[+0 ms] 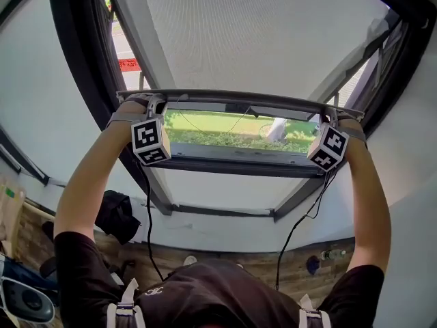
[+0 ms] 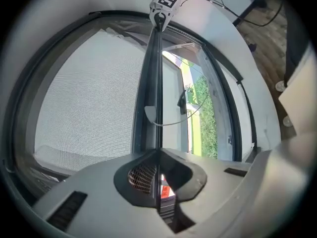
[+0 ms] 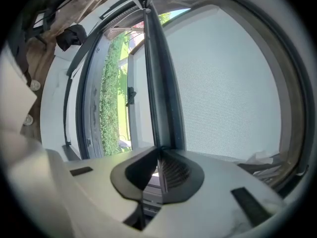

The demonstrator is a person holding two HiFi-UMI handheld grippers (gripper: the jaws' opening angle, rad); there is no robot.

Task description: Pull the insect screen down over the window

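Both pairs of jaws are clenched on the bar (image 1: 239, 98) of the screen (image 1: 259, 36), with the left gripper (image 1: 151, 101) set at one end and the right gripper (image 1: 333, 113) at the other. Most of the window (image 1: 72, 39) is covered by mesh. Only a low strip (image 1: 232, 134) above the sill (image 1: 232, 167) is left open, so the pull is judged nearly done.

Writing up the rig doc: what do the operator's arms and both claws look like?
The left claw and right claw have pale grey bodies, dark pads, each with a black-and-white marker cube and a black cable trailing down. Black short sleeves.
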